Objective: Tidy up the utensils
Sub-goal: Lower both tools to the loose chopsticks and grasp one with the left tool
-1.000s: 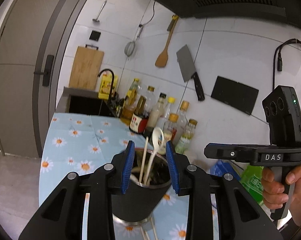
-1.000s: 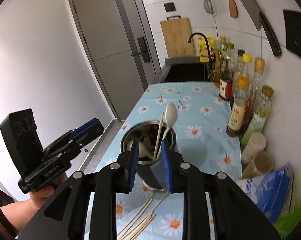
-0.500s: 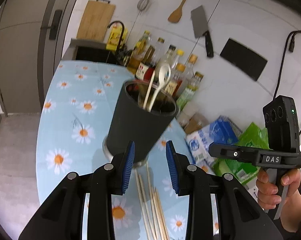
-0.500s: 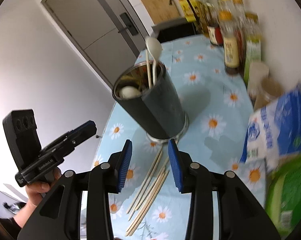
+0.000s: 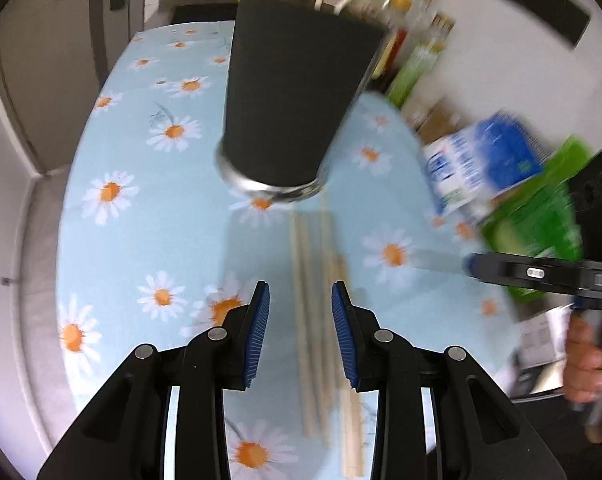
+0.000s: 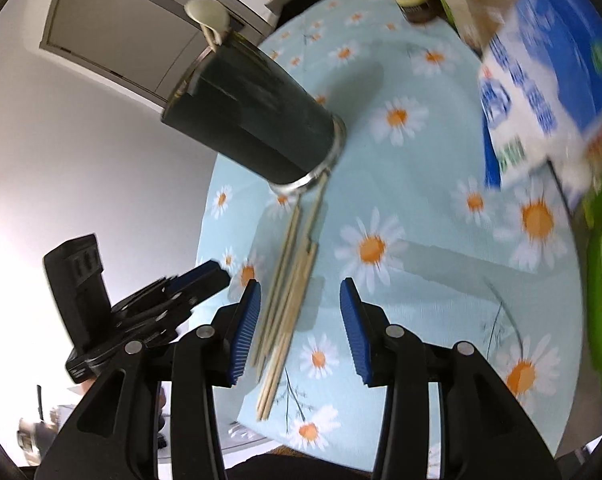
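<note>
both wrist cams look down along their own fingers, low over the daisy tablecloth. they share the chopsticks and dark utensil holder, seen from neighbouring angles.

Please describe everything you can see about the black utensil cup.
The black utensil cup is a tall, matte, tapered holder with a shiny metal ring at its base. It stands upright on the daisy tablecloth. A white spoon sticks out of its top. The loose chopsticks lie with their far ends at its base.
</note>
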The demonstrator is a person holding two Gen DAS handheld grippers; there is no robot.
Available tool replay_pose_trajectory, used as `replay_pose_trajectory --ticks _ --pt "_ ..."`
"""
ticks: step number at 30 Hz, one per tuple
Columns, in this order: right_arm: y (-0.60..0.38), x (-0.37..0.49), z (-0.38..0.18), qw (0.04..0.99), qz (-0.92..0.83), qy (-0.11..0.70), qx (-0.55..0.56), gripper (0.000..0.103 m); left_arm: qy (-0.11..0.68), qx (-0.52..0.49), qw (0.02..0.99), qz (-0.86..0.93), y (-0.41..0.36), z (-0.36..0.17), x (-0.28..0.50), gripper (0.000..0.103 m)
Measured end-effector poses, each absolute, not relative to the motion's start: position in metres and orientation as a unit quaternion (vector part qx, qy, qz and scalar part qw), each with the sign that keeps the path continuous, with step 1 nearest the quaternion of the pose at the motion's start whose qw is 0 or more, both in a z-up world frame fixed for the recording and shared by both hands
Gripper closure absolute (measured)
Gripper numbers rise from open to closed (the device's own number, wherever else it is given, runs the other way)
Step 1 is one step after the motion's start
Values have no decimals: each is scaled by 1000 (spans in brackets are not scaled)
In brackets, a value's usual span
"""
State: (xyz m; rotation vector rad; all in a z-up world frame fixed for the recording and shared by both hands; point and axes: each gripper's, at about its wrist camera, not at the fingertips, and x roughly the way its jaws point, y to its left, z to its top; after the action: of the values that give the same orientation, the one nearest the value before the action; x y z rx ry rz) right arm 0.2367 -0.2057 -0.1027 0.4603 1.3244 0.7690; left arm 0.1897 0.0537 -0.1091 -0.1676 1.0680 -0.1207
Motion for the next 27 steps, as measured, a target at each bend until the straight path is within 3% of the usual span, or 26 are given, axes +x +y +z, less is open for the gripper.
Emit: replay_pose_trajectory --ticks 10,27 --pt "-231 213 -130 640 370 620 262 63 577 -46 815 -23 36 -148 208 74" --pt "-252 211 -119 644 378 608 269 63 621 1 784 7 23 -154 229 78"
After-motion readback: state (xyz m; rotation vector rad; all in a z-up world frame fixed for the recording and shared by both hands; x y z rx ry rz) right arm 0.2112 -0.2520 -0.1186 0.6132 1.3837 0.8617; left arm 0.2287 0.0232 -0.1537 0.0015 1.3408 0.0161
